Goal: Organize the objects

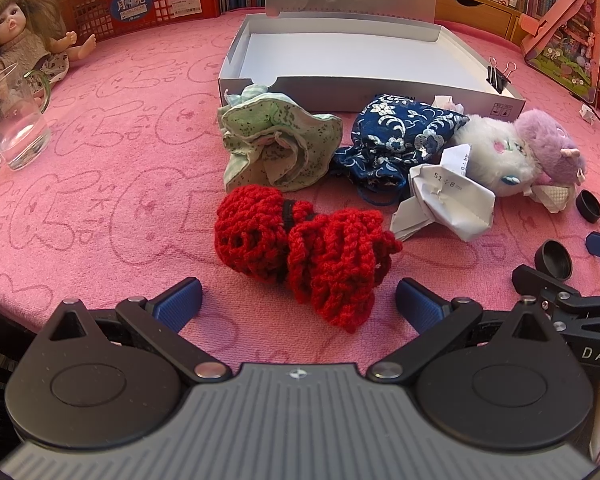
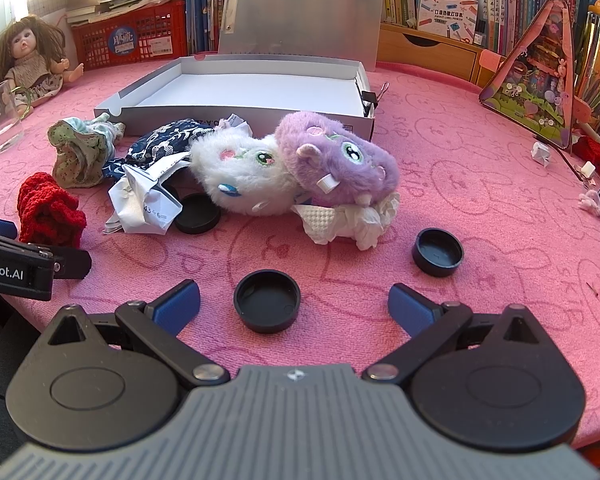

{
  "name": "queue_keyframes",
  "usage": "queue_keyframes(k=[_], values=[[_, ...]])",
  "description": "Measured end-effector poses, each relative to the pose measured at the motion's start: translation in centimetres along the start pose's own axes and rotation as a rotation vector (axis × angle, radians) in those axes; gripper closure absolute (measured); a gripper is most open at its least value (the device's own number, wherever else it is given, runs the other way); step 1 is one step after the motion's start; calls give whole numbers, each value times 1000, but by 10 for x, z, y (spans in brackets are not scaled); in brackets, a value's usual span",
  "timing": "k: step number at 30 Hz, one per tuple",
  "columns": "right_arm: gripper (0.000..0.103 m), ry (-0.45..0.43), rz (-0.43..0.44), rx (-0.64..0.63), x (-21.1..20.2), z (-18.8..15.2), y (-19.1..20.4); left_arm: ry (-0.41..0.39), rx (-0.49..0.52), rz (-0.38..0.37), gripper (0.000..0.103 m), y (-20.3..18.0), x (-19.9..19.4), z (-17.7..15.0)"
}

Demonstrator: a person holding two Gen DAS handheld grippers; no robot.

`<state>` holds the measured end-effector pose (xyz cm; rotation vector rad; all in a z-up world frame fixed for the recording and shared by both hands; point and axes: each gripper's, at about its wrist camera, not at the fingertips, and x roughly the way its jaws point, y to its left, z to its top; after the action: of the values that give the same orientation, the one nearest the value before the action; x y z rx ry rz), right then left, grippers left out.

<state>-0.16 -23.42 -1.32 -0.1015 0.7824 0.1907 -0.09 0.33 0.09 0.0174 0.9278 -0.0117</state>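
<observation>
- Left wrist view: my left gripper is spread wide and holds nothing, low over the near edge of the pink table cloth.
- The red knitted piece lies just ahead of the gripper, its near end reaching between the blue fingertips without touching them. It is chunky red yarn, bunched up, with a black band across its middle.
- Beyond it lie a green cloth, a blue floral pouch, crumpled paper and the open white box.
- Right wrist view: my right gripper is also open and empty, near the cloth's front edge.
- A black cap sits open side up, just ahead, between the fingers and apart from both.
- A second cap lies further right; a third rests beside the white plush and purple plush.
</observation>
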Motion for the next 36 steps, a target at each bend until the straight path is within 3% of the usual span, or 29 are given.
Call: queue_keyframes(k=[13, 21, 24, 30, 36], values=[[0, -53, 1, 3, -3, -4, -2, -50, 44, -35, 0, 2, 1, -5], [0, -75, -5, 8, -4, -6, -1, -149, 69, -67, 0, 7, 2, -13], [0, -95, -3, 7, -6, -9, 0, -178, 32, -86, 0, 12, 0, -15], [14, -129, 26, 15, -11, -9, -1, -242, -18, -124, 2, 21, -8, -15], [32, -139, 37, 4, -14, -10, 0, -254, -9, -146, 19, 21, -9, -16]])
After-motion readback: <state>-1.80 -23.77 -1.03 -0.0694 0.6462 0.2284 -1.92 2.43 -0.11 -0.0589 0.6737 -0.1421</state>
